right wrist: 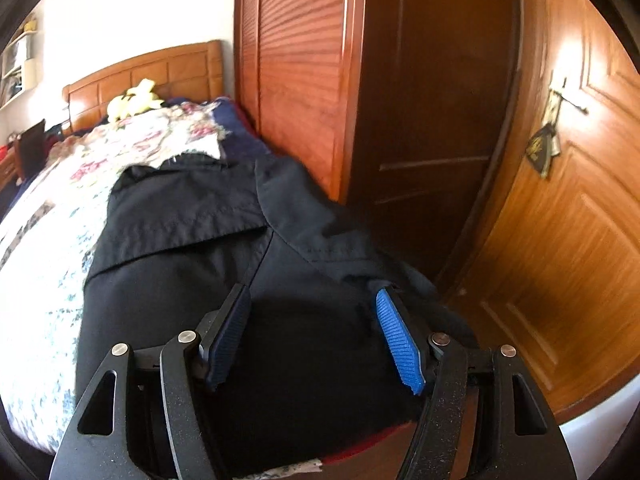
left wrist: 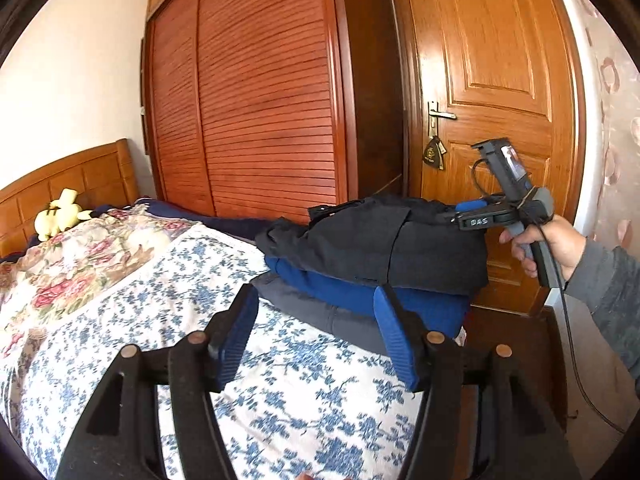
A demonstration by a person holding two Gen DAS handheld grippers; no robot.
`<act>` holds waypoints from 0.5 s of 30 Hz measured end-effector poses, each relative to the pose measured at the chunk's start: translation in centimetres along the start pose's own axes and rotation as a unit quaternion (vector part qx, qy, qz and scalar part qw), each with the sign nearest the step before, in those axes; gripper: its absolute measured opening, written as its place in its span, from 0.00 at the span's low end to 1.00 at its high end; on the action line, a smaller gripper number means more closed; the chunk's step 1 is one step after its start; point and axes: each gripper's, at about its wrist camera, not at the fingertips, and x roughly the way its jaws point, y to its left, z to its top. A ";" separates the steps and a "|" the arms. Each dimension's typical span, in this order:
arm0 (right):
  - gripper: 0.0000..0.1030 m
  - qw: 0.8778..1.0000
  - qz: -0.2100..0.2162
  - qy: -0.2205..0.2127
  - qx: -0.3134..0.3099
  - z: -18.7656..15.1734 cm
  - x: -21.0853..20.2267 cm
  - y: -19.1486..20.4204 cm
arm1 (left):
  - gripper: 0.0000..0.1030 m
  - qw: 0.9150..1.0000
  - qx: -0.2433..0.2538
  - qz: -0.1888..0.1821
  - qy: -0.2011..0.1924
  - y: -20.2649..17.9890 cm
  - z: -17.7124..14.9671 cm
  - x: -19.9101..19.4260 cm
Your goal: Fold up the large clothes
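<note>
Left wrist view: my left hand-held gripper (left wrist: 316, 334) hangs over the bed (left wrist: 120, 320) with its blue pads spread and nothing between them. Ahead, at the foot corner of the bed, I see a stack of folded clothes: a grey garment (left wrist: 320, 312) at the bottom, a blue garment (left wrist: 360, 292) on it, and a black garment (left wrist: 384, 240) on top. My right hand-held gripper (left wrist: 468, 210) sits at the far edge of that black garment; I cannot tell from here whether it pinches cloth. I judge the folding far along, since three pieces already lie stacked and no unfolded clothing shows on the floral bedspread (left wrist: 180, 264).

Right wrist view: the right hand-held gripper (right wrist: 314, 336) hovers just above the black garment (right wrist: 192, 248), pads spread wide, holding nothing. The top piece lies mostly flat, with one flap (right wrist: 180, 216) turned over and some loose creasing at its right edge, so I judge that only tidying of this piece is left.

The bed carries a flowered quilt (right wrist: 140, 140) and a yellow plush toy (right wrist: 134, 100) near the wooden headboard (right wrist: 160, 72). A louvred wardrobe (right wrist: 300, 60) stands beside it, and a panelled door (right wrist: 580, 220) with a lever handle (left wrist: 442, 114) is next to the wardrobe.
</note>
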 end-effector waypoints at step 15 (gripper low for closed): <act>0.85 0.990 0.103 -0.083 -0.050 -3.1 -10.8 16.6 | 0.59 0.990 -0.085 0.109 0.029 4.5 -6.1 -10.3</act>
